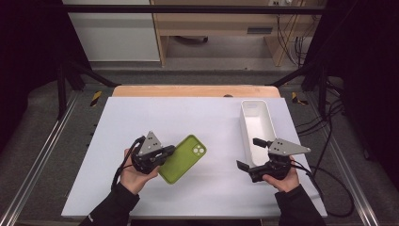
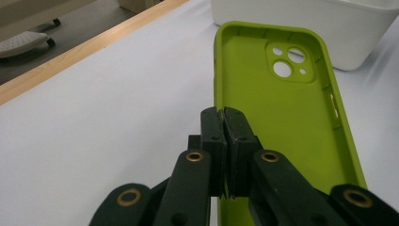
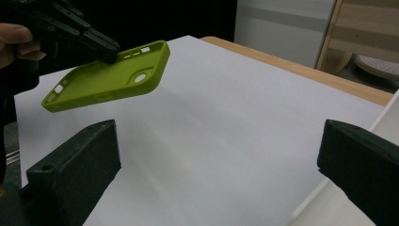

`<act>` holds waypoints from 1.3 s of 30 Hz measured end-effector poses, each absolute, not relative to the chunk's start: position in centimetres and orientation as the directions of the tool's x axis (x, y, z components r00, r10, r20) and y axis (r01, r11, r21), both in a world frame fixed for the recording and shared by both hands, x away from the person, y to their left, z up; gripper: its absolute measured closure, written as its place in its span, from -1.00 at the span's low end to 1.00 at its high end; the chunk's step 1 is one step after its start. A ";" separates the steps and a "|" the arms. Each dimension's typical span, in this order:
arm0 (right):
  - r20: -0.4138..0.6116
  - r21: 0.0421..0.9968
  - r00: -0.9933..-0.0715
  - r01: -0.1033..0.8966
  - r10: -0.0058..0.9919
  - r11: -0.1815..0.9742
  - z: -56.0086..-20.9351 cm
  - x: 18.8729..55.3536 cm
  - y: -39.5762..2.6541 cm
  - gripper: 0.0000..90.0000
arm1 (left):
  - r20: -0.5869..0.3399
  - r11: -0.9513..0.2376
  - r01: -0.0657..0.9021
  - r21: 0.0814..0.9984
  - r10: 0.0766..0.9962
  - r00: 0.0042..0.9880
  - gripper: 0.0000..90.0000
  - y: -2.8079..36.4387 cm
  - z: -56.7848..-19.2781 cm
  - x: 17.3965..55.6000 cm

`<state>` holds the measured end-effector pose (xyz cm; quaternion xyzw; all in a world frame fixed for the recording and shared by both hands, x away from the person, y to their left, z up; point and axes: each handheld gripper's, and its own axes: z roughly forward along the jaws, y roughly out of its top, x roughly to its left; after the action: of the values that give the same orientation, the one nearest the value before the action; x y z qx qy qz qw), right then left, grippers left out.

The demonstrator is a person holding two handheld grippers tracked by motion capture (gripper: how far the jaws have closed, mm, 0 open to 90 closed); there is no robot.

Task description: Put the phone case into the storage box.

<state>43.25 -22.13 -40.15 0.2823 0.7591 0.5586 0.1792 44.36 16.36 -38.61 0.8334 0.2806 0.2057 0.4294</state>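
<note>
Black jaws of the left gripper [image 2: 225, 123] are sitting right up against the lens in its own view, and they're squeezing tight on the long edge of a lime green phone case [image 2: 277, 122], pads pressed together with just the thin wall of the case between them. So that one's clamping the case, no question. It's holding the case hollow side up, with the camera cutout at the far end, and from the right gripper view the case [image 3: 110, 77] is hanging in the air, tilted, clear of the white table cover [image 3: 226, 122] underneath. From the high view the case [image 1: 182, 158] is hovering over the middle-left of the table, sticking out toward the right from the left gripper [image 1: 162, 153]. The right gripper [image 1: 250, 154] is doing nothing much: its jaws are standing wide apart with only bare table between them, not touching anything. It's sitting at the near end of a long white bin [image 1: 257, 123], which is lying lengthwise along the right side of the table, and its far jaw is right at the bin's edge. The two grippers are staying well apart.
</note>
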 end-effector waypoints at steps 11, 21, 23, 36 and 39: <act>0.061 0.928 -0.800 0.266 0.597 0.261 -40.4 43.5 -20.3 -0.97 | 0.114 -0.495 0.284 0.822 0.630 0.768 0.94 15.7 -39.1 44.3; 0.065 0.915 -0.806 0.283 0.589 0.287 -40.5 43.7 -19.2 -0.98 | 0.126 -0.513 0.276 0.813 0.617 0.777 0.94 15.1 -39.5 44.2; 0.062 0.912 -0.808 0.284 0.586 0.295 -40.5 43.8 -19.0 -0.98 | 0.128 -0.518 0.274 0.811 0.614 0.779 0.94 15.0 -39.6 44.2; 0.053 0.900 -0.814 0.290 0.579 0.325 -40.3 44.3 -17.6 -0.96 | 0.150 -0.543 0.259 0.799 0.597 0.788 0.94 14.5 -40.0 44.1; 0.049 0.896 -0.818 0.289 0.573 0.337 -40.2 44.5 -17.1 -0.95 | 0.156 -0.547 0.253 0.798 0.592 0.790 0.94 14.4 -40.1 44.1</act>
<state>44.48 -17.05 -40.22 0.2676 0.8056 0.5100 0.1389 44.07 14.39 -40.06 0.8545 0.2473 0.2089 0.4063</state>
